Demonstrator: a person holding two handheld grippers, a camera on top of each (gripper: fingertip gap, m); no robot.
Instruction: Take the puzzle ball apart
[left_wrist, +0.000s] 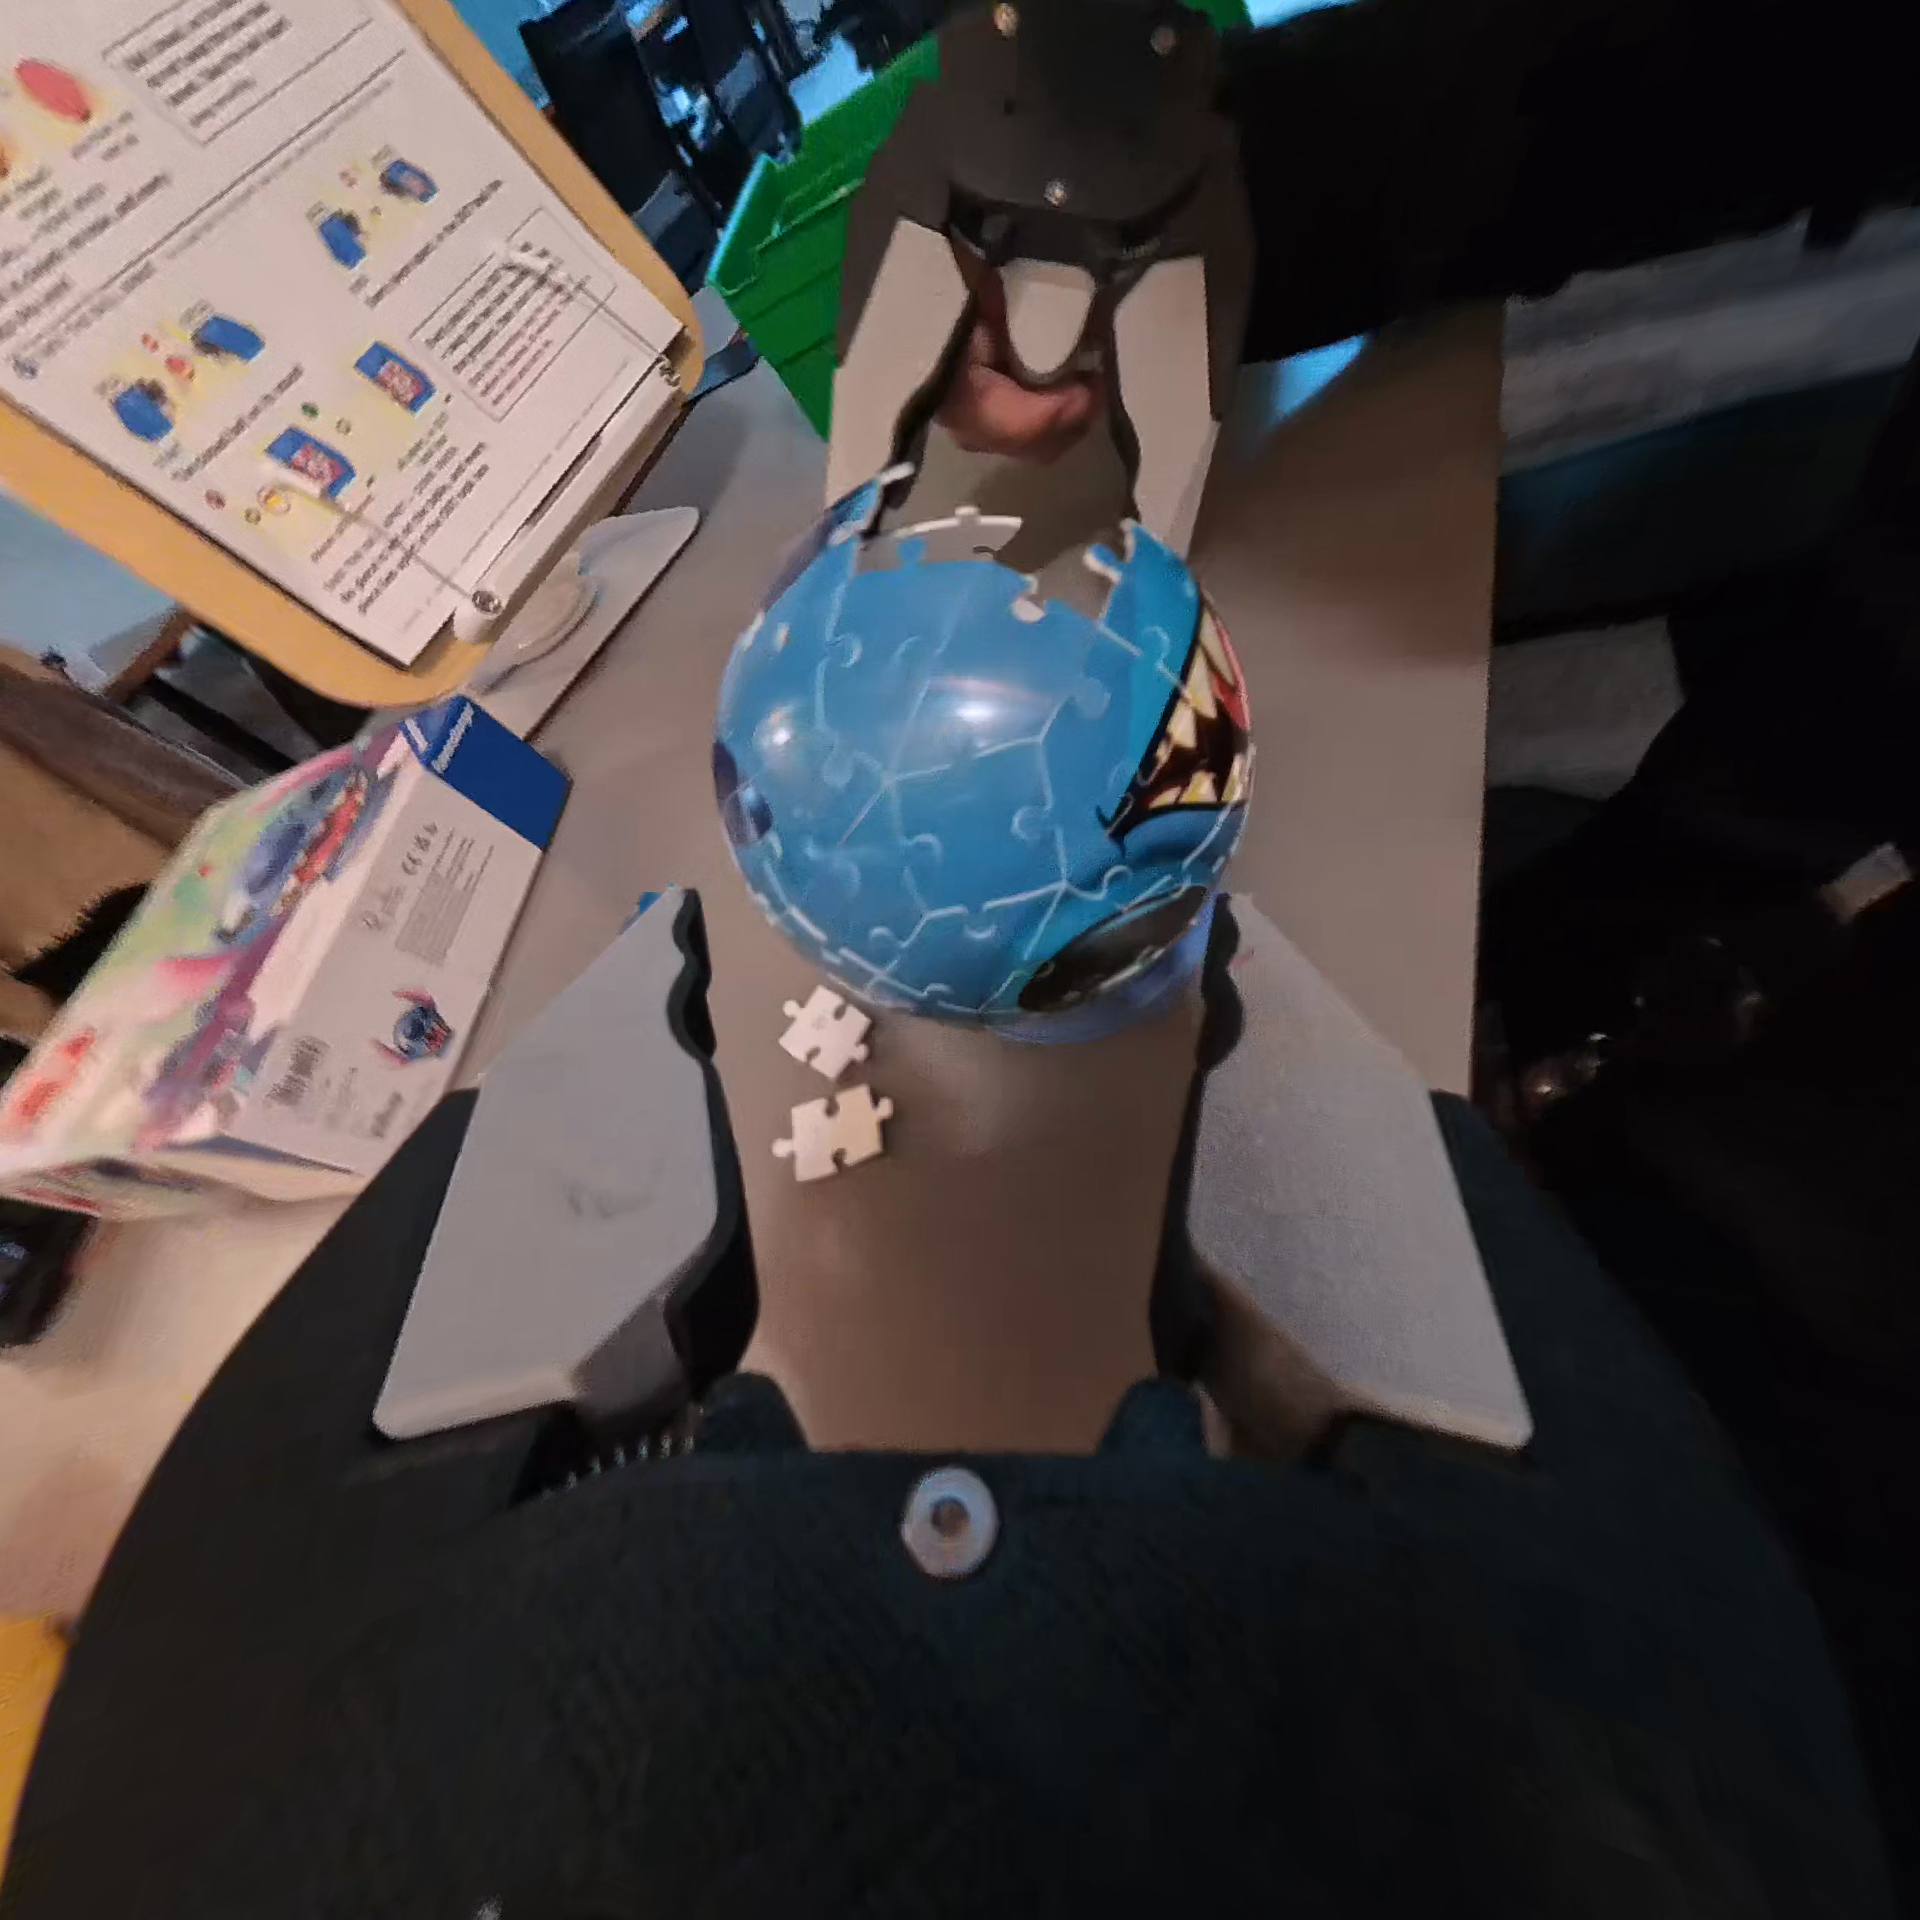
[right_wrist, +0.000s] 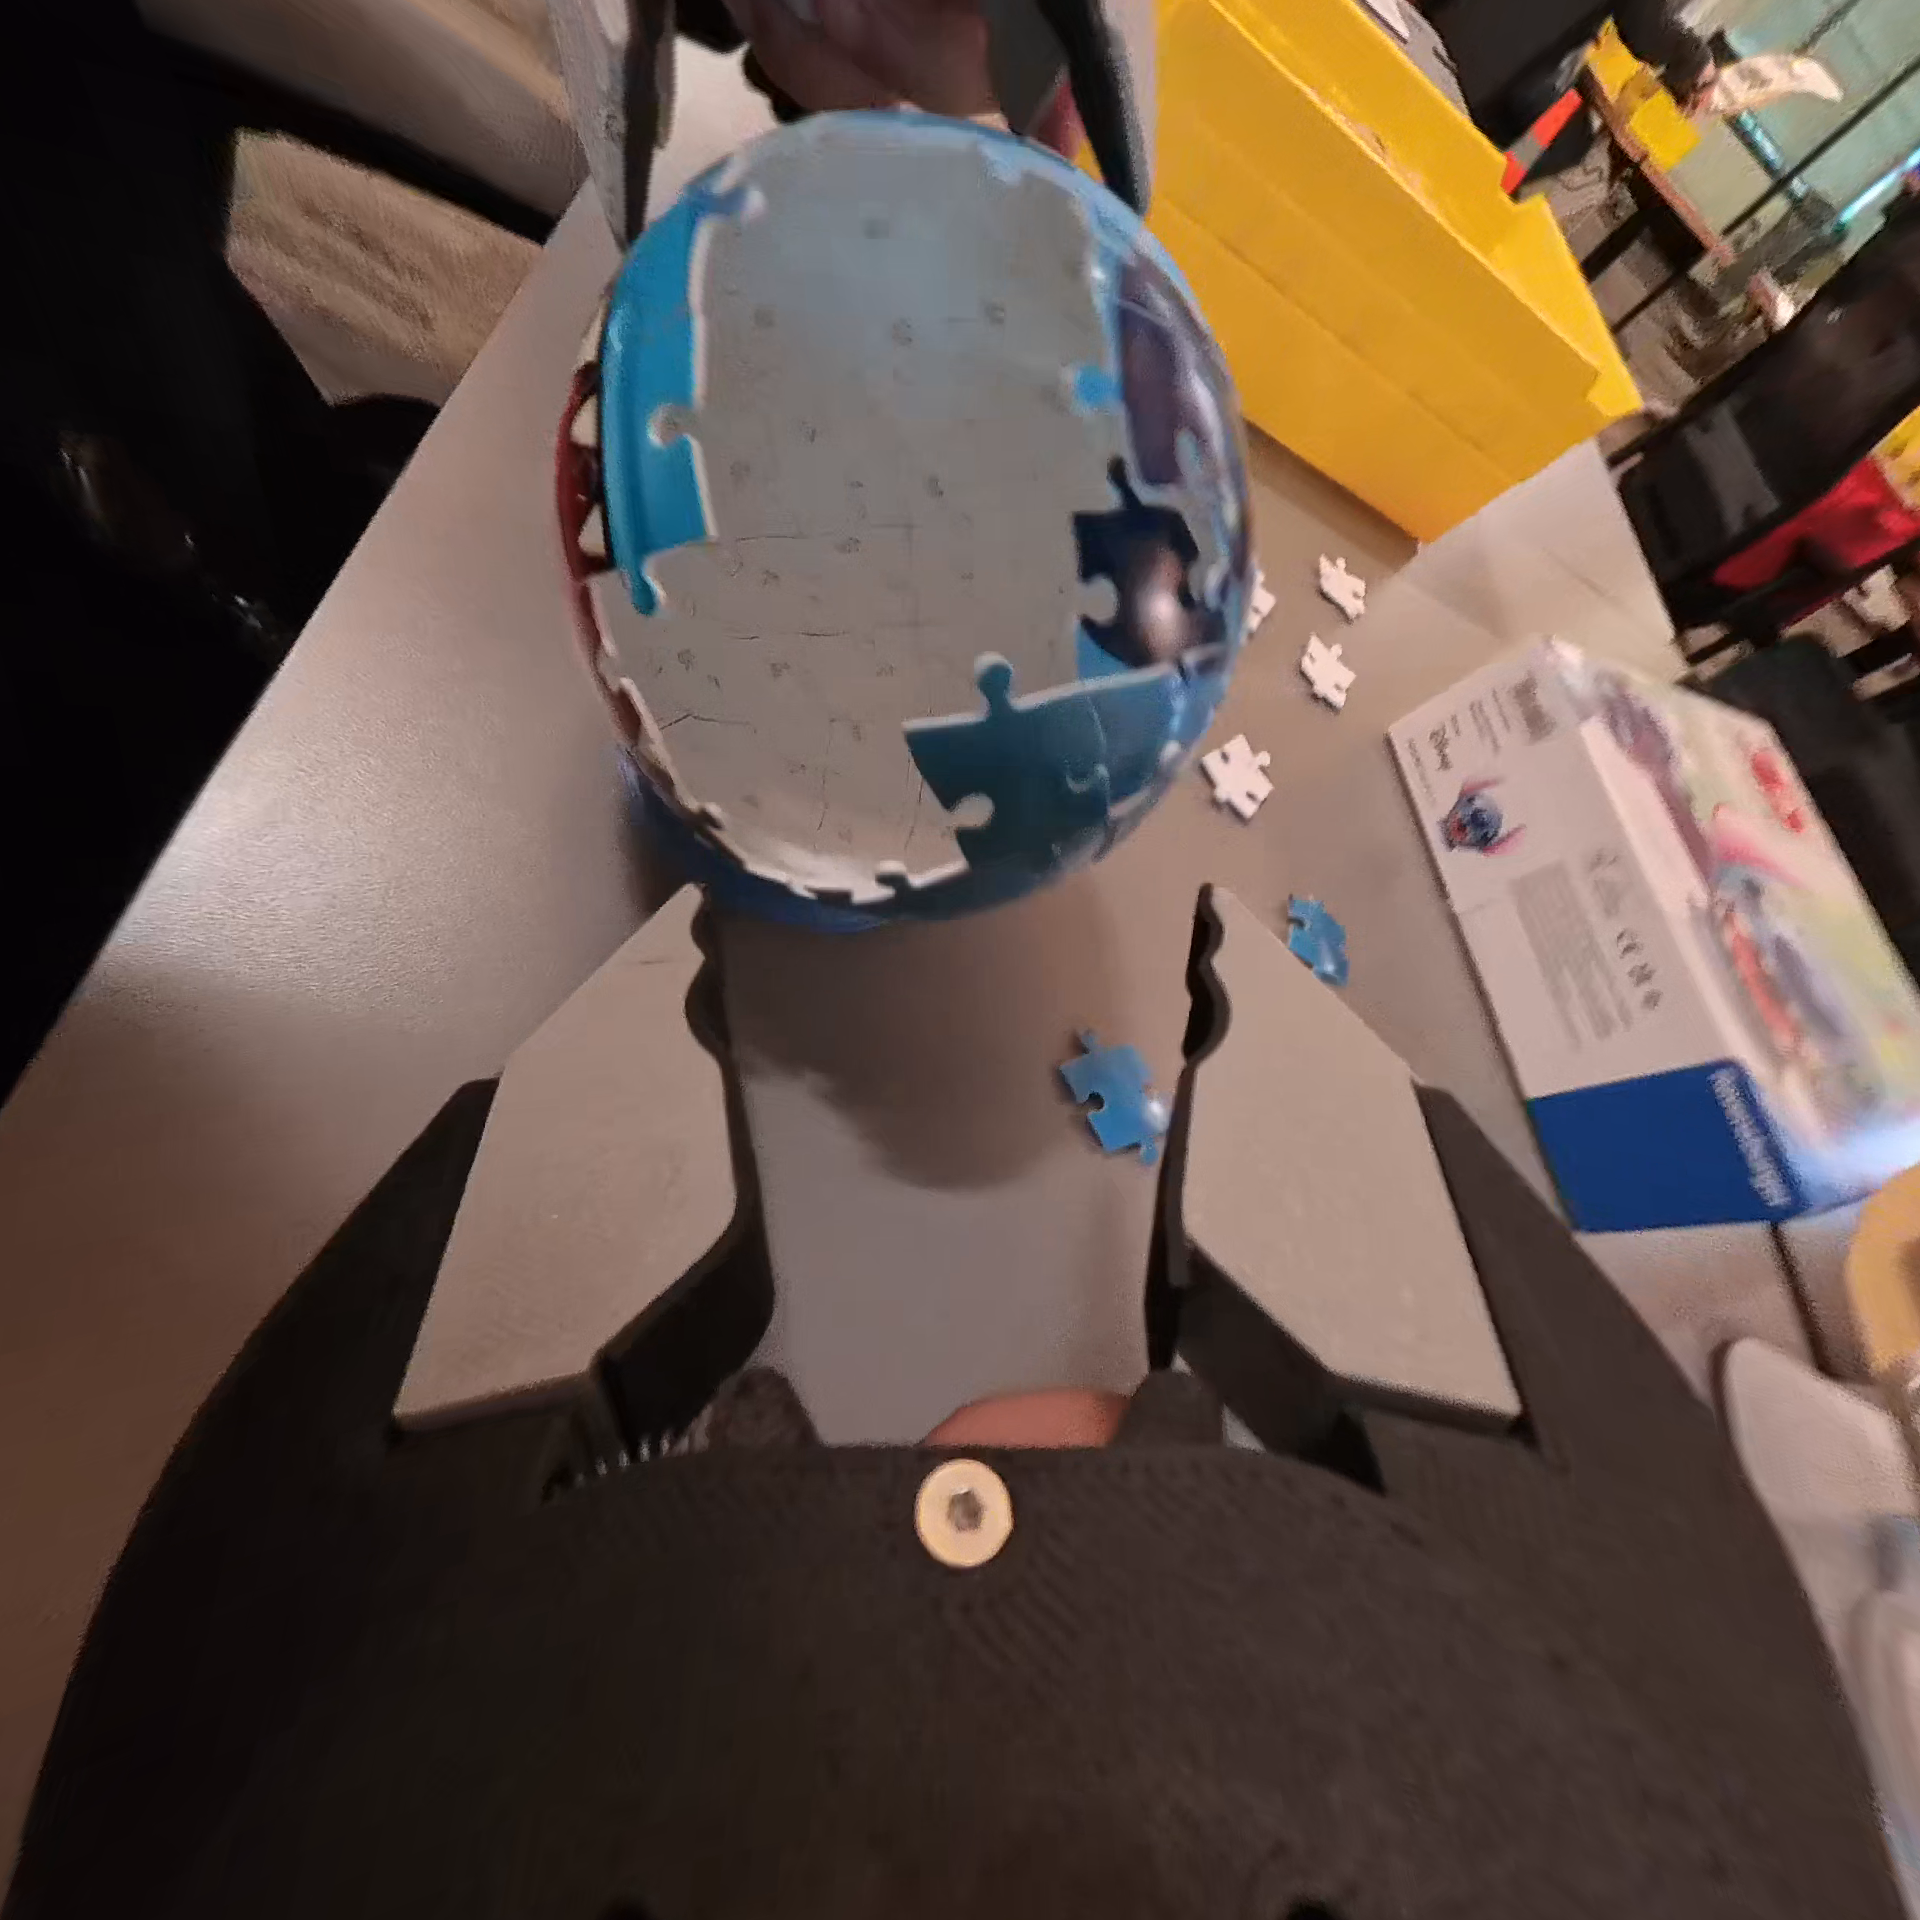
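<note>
The blue puzzle ball (left_wrist: 977, 769) sits on the grey table (left_wrist: 1351, 727), on a blue base. A toothy mouth is printed on its right side. In the right wrist view the puzzle ball (right_wrist: 883, 520) has a large hole in its shell that shows its grey inside. My left gripper (left_wrist: 951, 914) is open, with its fingertips at the ball's near sides. My right gripper (right_wrist: 951, 914) is open and empty, just short of the hole's lower edge. It faces the left one from across the ball (left_wrist: 1013, 499). One left finger (right_wrist: 623, 156) shows behind the ball.
Two white pieces (left_wrist: 831, 1075) lie between the left fingers. Blue pieces (right_wrist: 1112, 1091) and white pieces (right_wrist: 1236, 774) lie right of the ball. The puzzle box (right_wrist: 1662, 935) lies beyond them. A clipboard with a sheet (left_wrist: 312, 312), a green bin (left_wrist: 800, 260) and a yellow bin (right_wrist: 1351, 260) are nearby. Spacing between my two grippers at the tips: around 12 cm.
</note>
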